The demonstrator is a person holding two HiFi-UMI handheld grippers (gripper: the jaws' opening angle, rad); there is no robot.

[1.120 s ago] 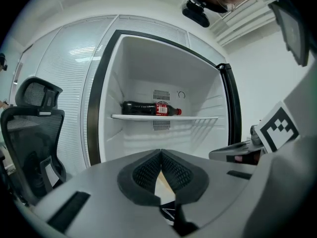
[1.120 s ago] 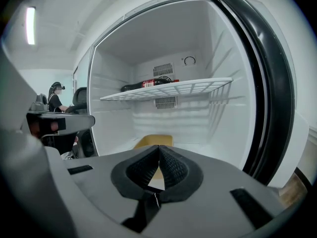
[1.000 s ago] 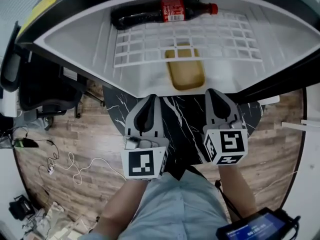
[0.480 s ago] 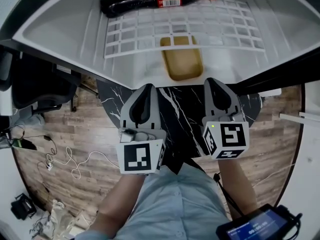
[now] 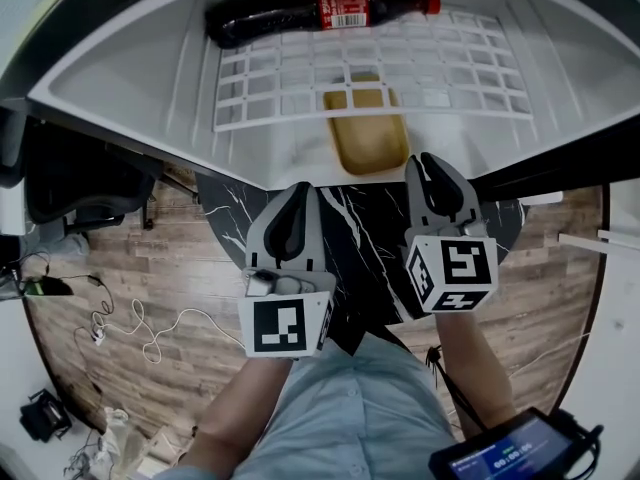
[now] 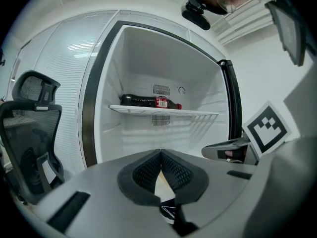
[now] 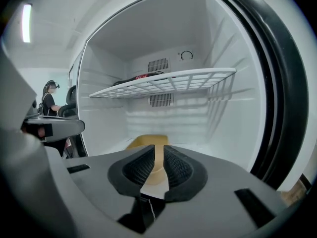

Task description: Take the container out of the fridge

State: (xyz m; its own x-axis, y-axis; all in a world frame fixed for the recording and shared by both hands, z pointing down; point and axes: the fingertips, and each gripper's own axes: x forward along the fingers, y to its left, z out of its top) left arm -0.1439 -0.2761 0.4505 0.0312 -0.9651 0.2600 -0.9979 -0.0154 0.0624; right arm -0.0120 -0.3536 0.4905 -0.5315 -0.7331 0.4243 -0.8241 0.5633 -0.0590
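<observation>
A shallow tan container lies on the white floor of the open fridge, under the wire shelf. My right gripper points into the fridge just right of the container's near end, not touching it. In the right gripper view the container shows beyond the jaws of the right gripper, which stand a narrow gap apart and hold nothing. My left gripper hangs outside the fridge's front edge, left of the container. In its own view the left gripper has its tips touching and is empty.
A cola bottle lies on the wire shelf. A black marbled surface sits below the grippers. An office chair stands to the left, and cables lie on the wooden floor. A person stands far left.
My right gripper has moved a little forward, up to the fridge's front edge beside the container. The left gripper has barely shifted.
</observation>
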